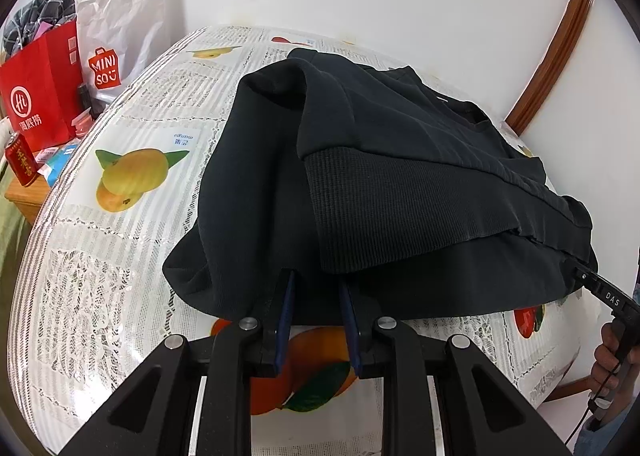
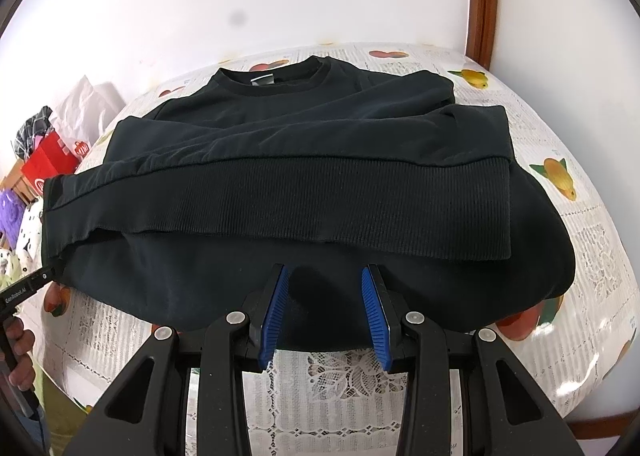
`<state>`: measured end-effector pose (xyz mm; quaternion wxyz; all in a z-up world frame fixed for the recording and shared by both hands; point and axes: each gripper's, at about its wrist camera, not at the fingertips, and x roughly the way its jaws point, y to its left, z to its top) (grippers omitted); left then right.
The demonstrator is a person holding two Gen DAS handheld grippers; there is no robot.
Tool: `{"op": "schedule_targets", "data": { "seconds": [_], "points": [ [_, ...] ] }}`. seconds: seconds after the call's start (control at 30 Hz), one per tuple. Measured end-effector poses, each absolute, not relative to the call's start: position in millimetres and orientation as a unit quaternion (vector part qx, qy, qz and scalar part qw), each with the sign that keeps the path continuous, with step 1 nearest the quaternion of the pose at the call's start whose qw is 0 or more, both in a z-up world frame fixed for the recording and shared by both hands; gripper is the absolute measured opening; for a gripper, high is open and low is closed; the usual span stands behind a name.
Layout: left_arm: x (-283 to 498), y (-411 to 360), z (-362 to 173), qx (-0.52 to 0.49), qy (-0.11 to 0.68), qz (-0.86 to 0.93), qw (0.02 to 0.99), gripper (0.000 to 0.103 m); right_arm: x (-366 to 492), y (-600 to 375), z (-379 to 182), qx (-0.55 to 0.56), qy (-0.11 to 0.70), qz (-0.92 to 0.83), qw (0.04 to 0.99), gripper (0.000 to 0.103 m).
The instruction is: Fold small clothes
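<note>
Left wrist view: the left gripper [image 1: 316, 280] reaches into the near edge of the black sweatshirt [image 1: 384, 176]; its blue-padded fingers [image 1: 285, 316] stand apart with a gap between them; the tips disappear under the cloth, so whether any fabric sits between them cannot be told.
Right wrist view: the right gripper [image 2: 325, 276] meets the near edge of the sweatshirt [image 2: 280, 160]; its ribbed blue pads [image 2: 276, 312] are spread wide; dark cloth lies between and beyond the tips, not pinched.
Sweatshirt: it lies on the table [image 2: 592, 240], which wears a white lace cloth printed with fruit; the collar [image 2: 276, 76] is at the far side from the right gripper; the ribbed hem band [image 2: 360, 208] is folded back over the body and lies just beyond the right gripper's tips; the fold nearest the grippers bulges rather than lying flat.
Grippers against the sweatshirt: both are at the sweatshirt's near edge; the right gripper [image 1: 604, 292] shows at the sweatshirt's right corner in the left wrist view; the left gripper [image 2: 24, 290] shows at its left corner in the right wrist view.
Left of the sweatshirt: a red paper bag [image 1: 40, 92], a white shopping bag [image 1: 120, 24] and a red can [image 1: 20, 160] stand off the table.
</note>
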<state>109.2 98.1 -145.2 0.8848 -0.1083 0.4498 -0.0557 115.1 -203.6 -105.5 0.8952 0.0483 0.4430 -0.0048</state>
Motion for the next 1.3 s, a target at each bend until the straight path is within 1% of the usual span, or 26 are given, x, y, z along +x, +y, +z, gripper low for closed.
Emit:
{"op": "schedule_targets", "data": {
  "seconds": [0.43,0.6,0.7,0.9,1.07,1.3],
  "points": [
    [109,96,-144,-0.105,0.452,-0.06,0.884,0.023,110,-206,-97,0.054,0.436,0.007,0.898,0.038],
    [102,100,-139,-0.147,0.437,-0.115,0.88,0.023,108,-205,-94,0.052,0.43,0.012,0.901,0.038],
    [97,93,-133,-0.133,0.423,-0.131,0.887,0.023,108,-202,-92,0.046,0.427,0.017,0.903,0.038],
    [100,77,-129,-0.127,0.421,-0.166,0.883,0.023,109,-196,-94,0.037,0.425,0.029,0.904,0.038],
    [116,63,-132,-0.131,0.439,-0.172,0.872,0.023,114,-198,-105,0.031,0.434,0.022,0.9,0.036],
    [131,39,-135,-0.101,0.452,-0.148,0.874,0.023,128,-209,-108,0.047,0.438,0.016,0.898,0.034]
  ]
}}
